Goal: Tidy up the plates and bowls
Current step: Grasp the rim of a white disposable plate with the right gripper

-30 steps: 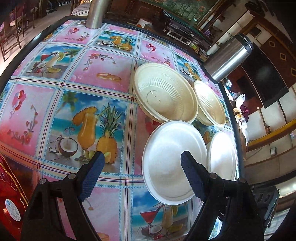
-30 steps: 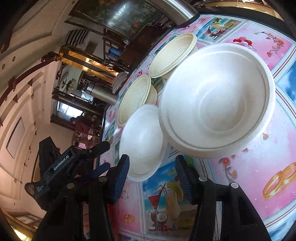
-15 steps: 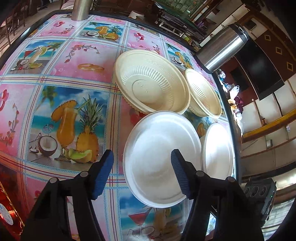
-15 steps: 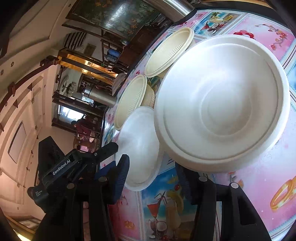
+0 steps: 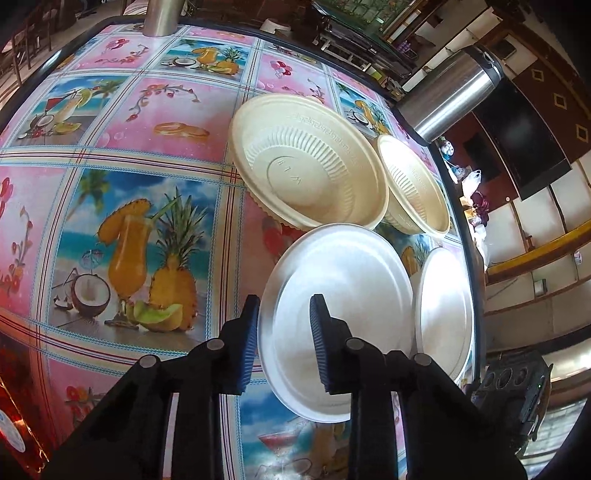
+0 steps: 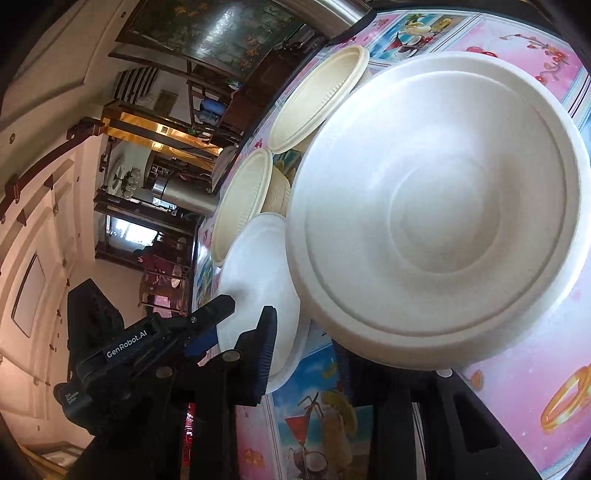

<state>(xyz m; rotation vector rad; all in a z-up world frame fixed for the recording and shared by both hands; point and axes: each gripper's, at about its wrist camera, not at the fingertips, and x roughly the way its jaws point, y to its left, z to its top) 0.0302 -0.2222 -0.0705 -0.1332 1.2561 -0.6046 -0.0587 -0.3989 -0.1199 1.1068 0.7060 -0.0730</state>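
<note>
Two white plates and two cream ribbed bowls lie on a table. In the left wrist view my left gripper (image 5: 282,334) has narrowed its jaws around the near left rim of a white plate (image 5: 340,291), one finger outside, one over the plate. A second white plate (image 5: 443,310) lies to its right. The large cream bowl (image 5: 310,162) and the smaller cream bowl (image 5: 413,184) sit behind. In the right wrist view my right gripper (image 6: 306,354) straddles the near rim of the other white plate (image 6: 443,221), whose rim hides the right finger. The left gripper (image 6: 207,325) shows at the first plate (image 6: 258,273).
The table carries a pink fruit-print cloth (image 5: 147,184). A steel flask (image 5: 450,96) stands at the far right edge and a steel cylinder (image 5: 159,18) at the back. The table edge (image 5: 469,236) runs just right of the plates.
My left gripper has advanced onto the white plate's rim and its jaws have narrowed a lot. My right gripper has moved in under the other plate's rim, which now fills more of its view.
</note>
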